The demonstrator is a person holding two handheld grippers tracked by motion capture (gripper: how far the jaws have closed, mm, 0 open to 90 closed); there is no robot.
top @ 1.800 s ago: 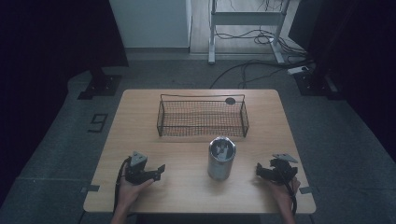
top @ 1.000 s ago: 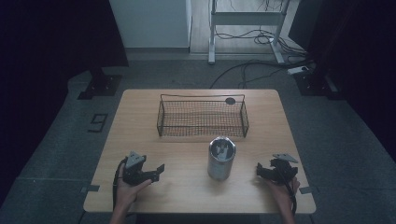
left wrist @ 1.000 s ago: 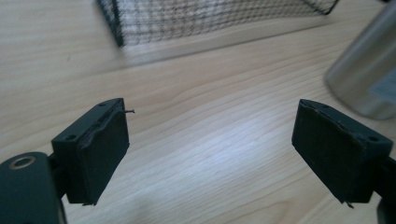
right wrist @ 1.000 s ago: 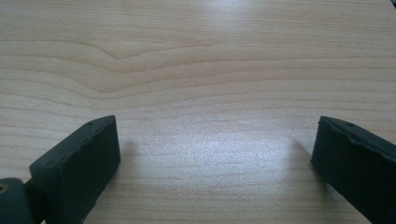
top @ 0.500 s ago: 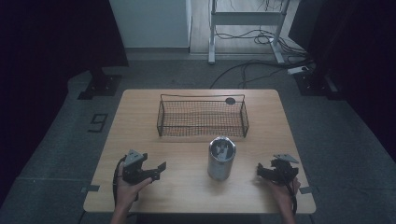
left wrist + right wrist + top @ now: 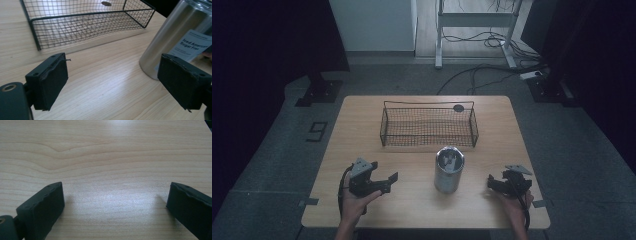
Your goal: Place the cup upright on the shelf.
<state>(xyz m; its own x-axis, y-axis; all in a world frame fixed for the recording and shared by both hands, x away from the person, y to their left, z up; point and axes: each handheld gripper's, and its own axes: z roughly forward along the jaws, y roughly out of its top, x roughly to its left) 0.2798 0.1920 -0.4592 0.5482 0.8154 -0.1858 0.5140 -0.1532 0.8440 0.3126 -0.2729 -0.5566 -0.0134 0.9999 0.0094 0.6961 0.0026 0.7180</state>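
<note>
Nearest us, at the table's (image 6: 422,210) front edge, we hold the left gripper (image 6: 388,181) with its jaws spread wide, nothing between them, aimed toward the table's middle. At the right front, the right gripper (image 6: 492,183) sits low near the wood; the right gripper view shows its jaws wide apart over bare wood grain (image 6: 107,170).

Between the two grippers, a little farther in, a stainless steel tumbler (image 6: 449,169) stands upright, long axis vertical, open mouth up. The left gripper view adds what the high view cannot: a white label (image 6: 191,45) on the tumbler's side, printed with words about an iced, sugar-free drink.

Beyond the tumbler, a black wire basket (image 6: 429,124) lies with its long side across the table. Just behind its far right corner, a small dark disc (image 6: 458,107) rests on the wood.
</note>
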